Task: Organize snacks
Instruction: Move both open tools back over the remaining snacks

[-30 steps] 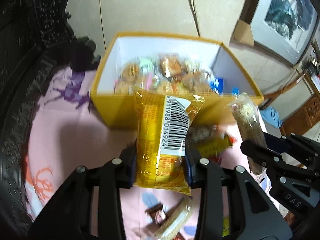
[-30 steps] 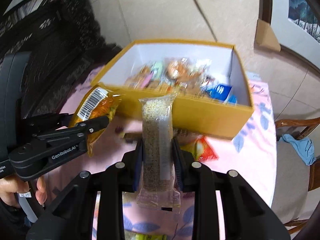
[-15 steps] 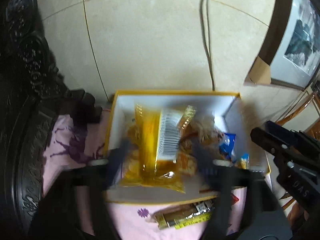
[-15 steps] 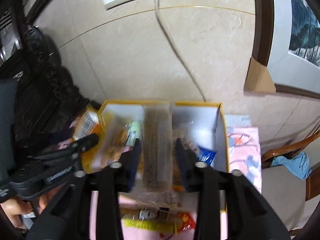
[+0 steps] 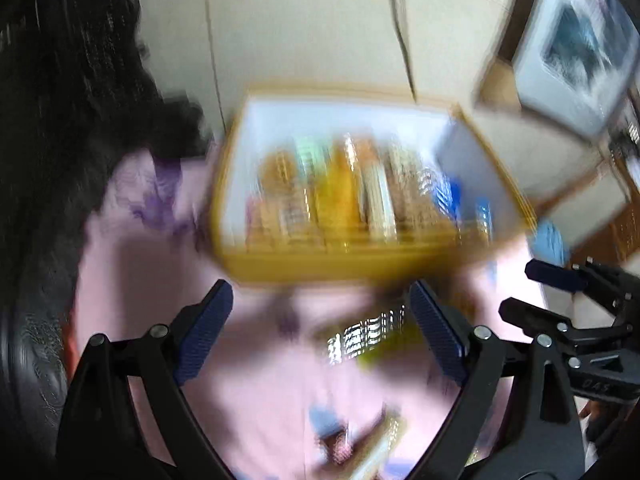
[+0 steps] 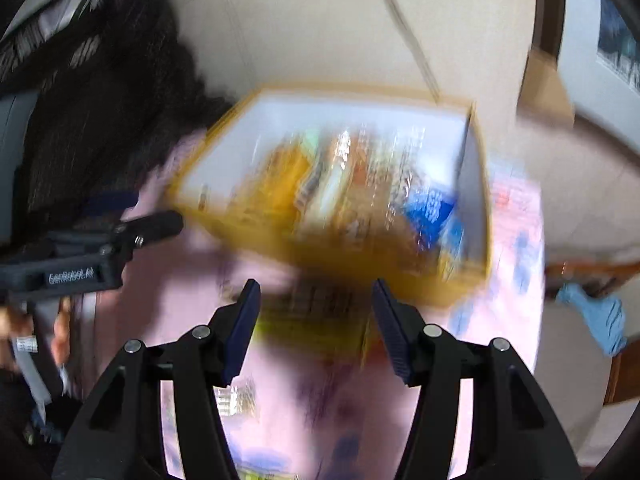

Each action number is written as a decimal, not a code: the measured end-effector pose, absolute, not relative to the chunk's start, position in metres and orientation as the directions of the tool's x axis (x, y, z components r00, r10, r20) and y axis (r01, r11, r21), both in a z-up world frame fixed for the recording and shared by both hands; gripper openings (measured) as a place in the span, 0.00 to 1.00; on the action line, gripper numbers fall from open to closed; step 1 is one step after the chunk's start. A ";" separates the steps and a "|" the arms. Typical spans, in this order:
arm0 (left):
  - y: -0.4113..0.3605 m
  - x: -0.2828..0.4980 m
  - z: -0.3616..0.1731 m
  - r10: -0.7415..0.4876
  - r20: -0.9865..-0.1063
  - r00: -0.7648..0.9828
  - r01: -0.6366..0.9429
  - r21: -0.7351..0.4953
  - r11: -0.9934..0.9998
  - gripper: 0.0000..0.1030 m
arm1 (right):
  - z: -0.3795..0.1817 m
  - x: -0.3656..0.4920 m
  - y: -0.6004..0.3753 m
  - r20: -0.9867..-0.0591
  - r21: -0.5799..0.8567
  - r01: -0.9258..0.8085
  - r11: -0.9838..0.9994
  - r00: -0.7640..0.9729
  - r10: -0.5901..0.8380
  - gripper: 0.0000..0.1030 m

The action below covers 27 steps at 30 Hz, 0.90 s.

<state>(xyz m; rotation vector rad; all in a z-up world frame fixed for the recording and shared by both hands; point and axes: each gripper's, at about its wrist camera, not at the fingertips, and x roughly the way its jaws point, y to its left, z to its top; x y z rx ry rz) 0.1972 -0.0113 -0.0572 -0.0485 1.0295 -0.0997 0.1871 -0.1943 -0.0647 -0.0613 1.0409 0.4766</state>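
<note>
Both views are motion-blurred. A yellow box [image 5: 340, 264] with white inner walls sits on the pink cloth, filled with several snack packets [image 5: 344, 196]; it also shows in the right wrist view [image 6: 360, 256]. My left gripper [image 5: 320, 300] is open and empty, just in front of the box's near wall. My right gripper [image 6: 316, 300] is open and empty too, also just short of the box. More snack packets [image 5: 368, 336] lie on the cloth between my left fingers, and some lie under my right gripper [image 6: 312, 320]. Each gripper shows at the edge of the other's view.
A pink patterned tablecloth [image 5: 152, 272] covers the table. A dark carved chair back [image 5: 60, 120] stands at the left. A tiled wall with a cable [image 5: 400, 40] is behind the box. A framed picture [image 5: 576, 48] and a blue cloth [image 6: 596, 316] are at the right.
The yellow packet has left my left gripper and the sesame bar has left my right; both jaws have opened. Both grippers have pulled back from over the box toward the cloth.
</note>
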 end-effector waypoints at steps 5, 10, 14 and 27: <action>-0.037 0.112 -0.129 -0.099 -0.932 0.348 0.177 -0.039 0.983 0.89 | -0.122 0.089 -0.207 -0.896 0.269 -0.463 0.844 0.200 0.396 0.57; -0.055 0.086 -0.161 -0.056 -0.949 0.311 0.253 0.026 0.967 0.89 | -0.138 0.033 -0.211 -0.927 0.239 -0.523 0.818 0.127 0.352 0.57; -0.063 0.083 -0.169 -0.027 -0.948 0.316 0.269 0.062 0.961 0.89 | -0.143 0.015 -0.213 -0.948 0.187 -0.550 0.814 0.116 0.296 0.57; -0.056 0.085 -0.181 -0.089 -0.952 0.294 0.236 -0.019 0.972 0.46 | -0.166 -0.019 -0.179 -0.959 -0.040 -0.763 0.646 0.210 0.189 0.57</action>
